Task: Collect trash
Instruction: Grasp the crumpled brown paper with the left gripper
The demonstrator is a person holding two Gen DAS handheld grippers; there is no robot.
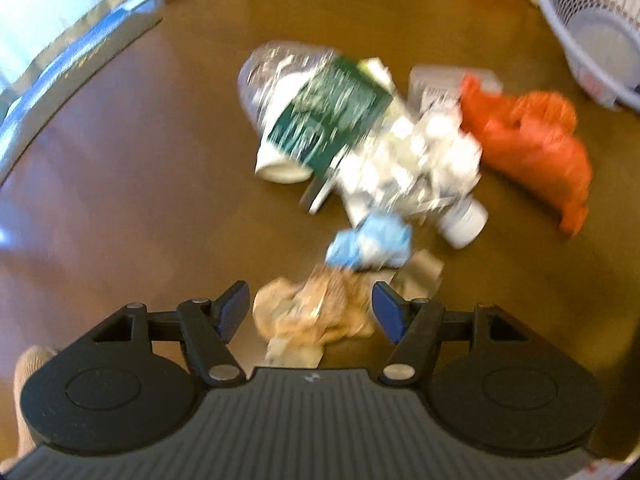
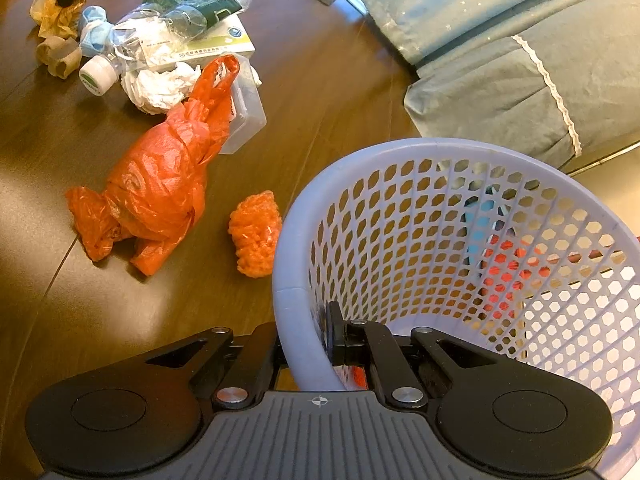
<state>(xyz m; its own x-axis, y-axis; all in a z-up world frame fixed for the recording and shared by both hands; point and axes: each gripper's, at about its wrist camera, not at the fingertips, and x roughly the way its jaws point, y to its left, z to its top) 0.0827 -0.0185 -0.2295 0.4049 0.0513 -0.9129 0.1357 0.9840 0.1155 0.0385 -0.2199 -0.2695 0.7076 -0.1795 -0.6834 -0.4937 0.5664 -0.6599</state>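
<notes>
The left tongs (image 1: 311,312) gape around the brown paper wad (image 1: 316,316) on the floor (image 1: 120,160), and the right tongs (image 2: 304,344) pinch the basket (image 2: 292,240) rim, so a hasty squeeze might tear loose just a scrap.

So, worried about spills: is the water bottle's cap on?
On. The white cap sits screwed on the neck of the bottle, which lies on its side.

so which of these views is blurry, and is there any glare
Left wrist view: motion-blurred, the plastic bottle and brown paper wad smeared, washed-out brightness at top left. Right wrist view: sharp, the basket mesh crisp, soft glare on the floor at left.
</notes>
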